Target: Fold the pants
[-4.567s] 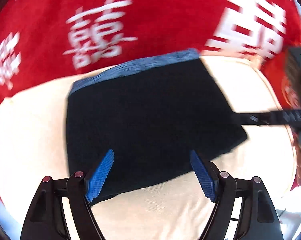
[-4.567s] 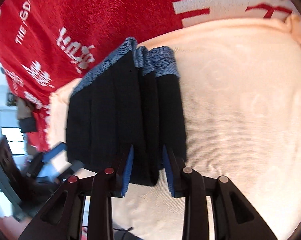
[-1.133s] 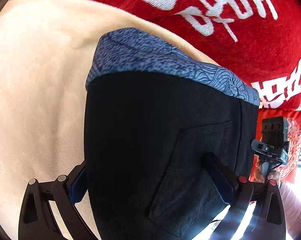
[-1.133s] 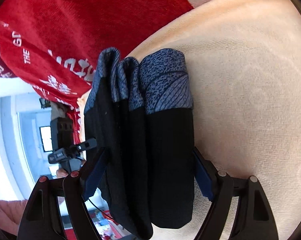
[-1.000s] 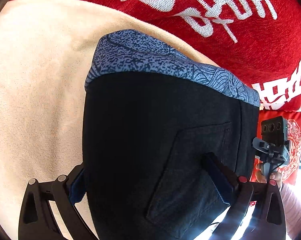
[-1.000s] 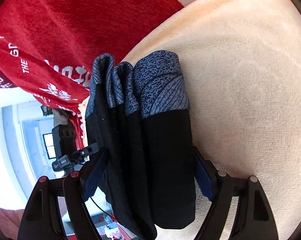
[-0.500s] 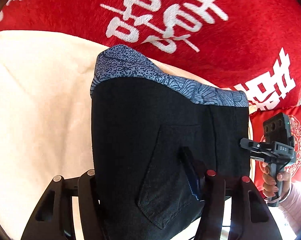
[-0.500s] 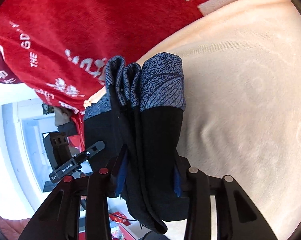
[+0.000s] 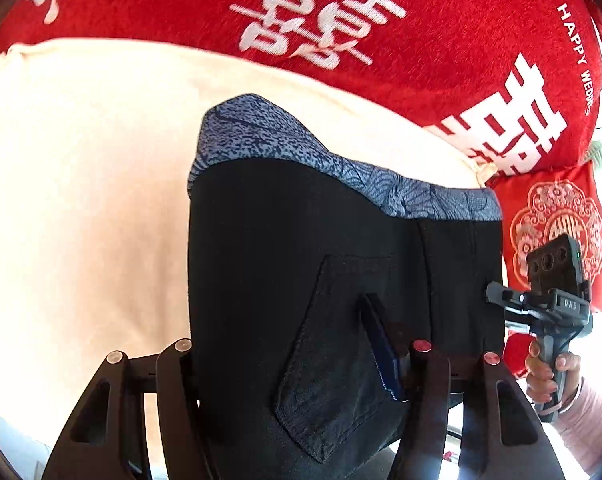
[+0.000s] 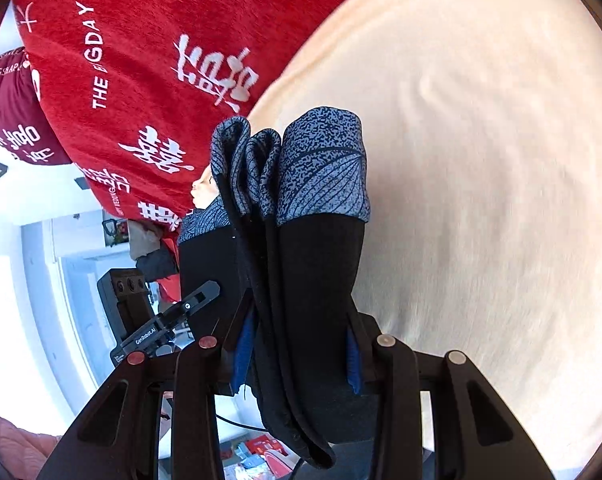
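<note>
The folded black pants with a blue patterned waistband are held up off the cream cloth. My left gripper is shut on the lower edge of the bundle; one blue pad shows, the other is hidden behind the fabric. In the right wrist view the pants show as several stacked layers, and my right gripper is shut on them, blue pads pressing both sides. The right gripper also shows in the left wrist view, at the pants' right edge.
A red blanket with white characters covers the surface behind the cream cloth. A red patterned cushion lies at the right. The person's hand holds the right gripper's handle. A bright room with floor clutter lies beyond the edge.
Both grippers closed from wide open onto the folded pants within the last second. The bundle has lifted off the cream cloth and hangs between the two grippers.
</note>
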